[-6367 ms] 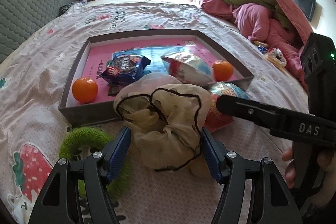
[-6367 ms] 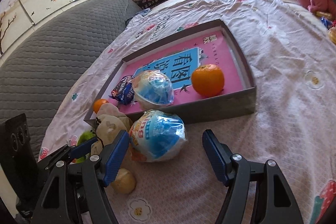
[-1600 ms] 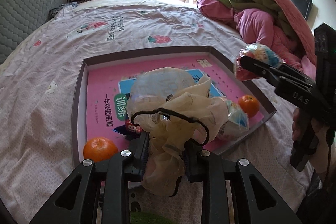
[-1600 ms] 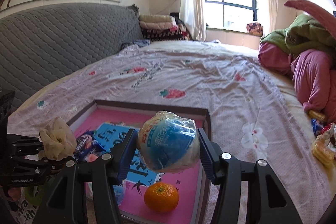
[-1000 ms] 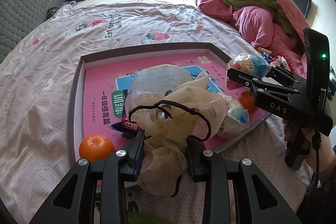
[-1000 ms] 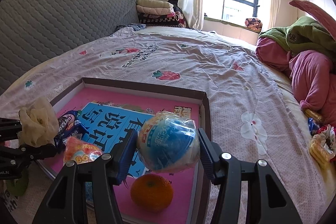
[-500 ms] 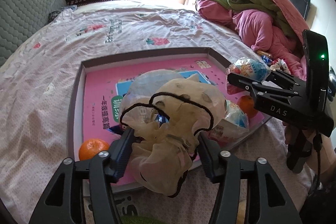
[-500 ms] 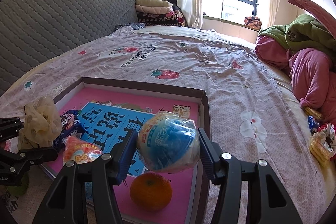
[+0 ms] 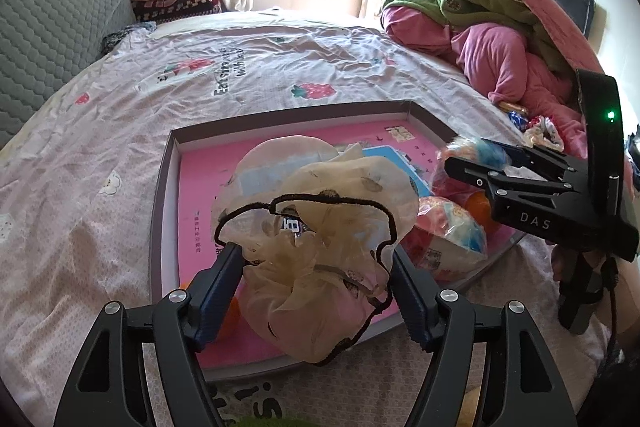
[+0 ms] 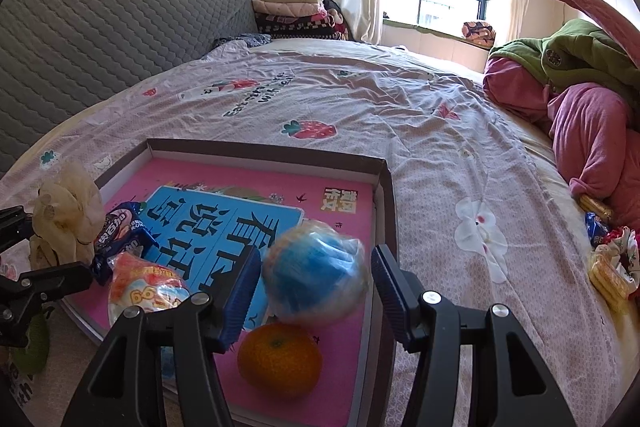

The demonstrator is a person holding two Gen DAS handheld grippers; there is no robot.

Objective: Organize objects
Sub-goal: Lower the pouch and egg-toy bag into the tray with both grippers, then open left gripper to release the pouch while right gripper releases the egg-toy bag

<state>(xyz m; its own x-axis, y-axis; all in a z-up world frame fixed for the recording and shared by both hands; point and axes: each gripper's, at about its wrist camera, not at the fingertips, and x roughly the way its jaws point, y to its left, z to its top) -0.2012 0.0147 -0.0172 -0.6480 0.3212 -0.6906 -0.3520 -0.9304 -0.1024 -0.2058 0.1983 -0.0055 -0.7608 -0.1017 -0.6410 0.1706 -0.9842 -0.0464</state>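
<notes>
A grey-rimmed tray (image 9: 160, 187) with a pink floor lies on the bed; its rim also shows in the right wrist view (image 10: 384, 195). My left gripper (image 9: 316, 259) is open over the tray's near edge, and a cream fabric pouch with black trim (image 9: 320, 227) hangs loosely between its jaws. My right gripper (image 10: 314, 283) is open above the tray's right side. A blue snack bag (image 10: 316, 275), blurred, is between its jaws with gaps on both sides. An orange (image 10: 280, 359) lies below it in the tray.
In the tray are a red-and-white snack bag (image 10: 148, 291), a dark blue cookie packet (image 10: 120, 231) and a second orange, partly hidden (image 9: 228, 311). A pile of pink and green clothes (image 10: 580, 99) lies at the right. Loose snacks (image 10: 608, 267) sit on the bedsheet.
Both grippers have opened. The pouch has loosened between the left jaws. The blue snack bag has left the right jaws' grip and is blurred, dropping toward the tray.
</notes>
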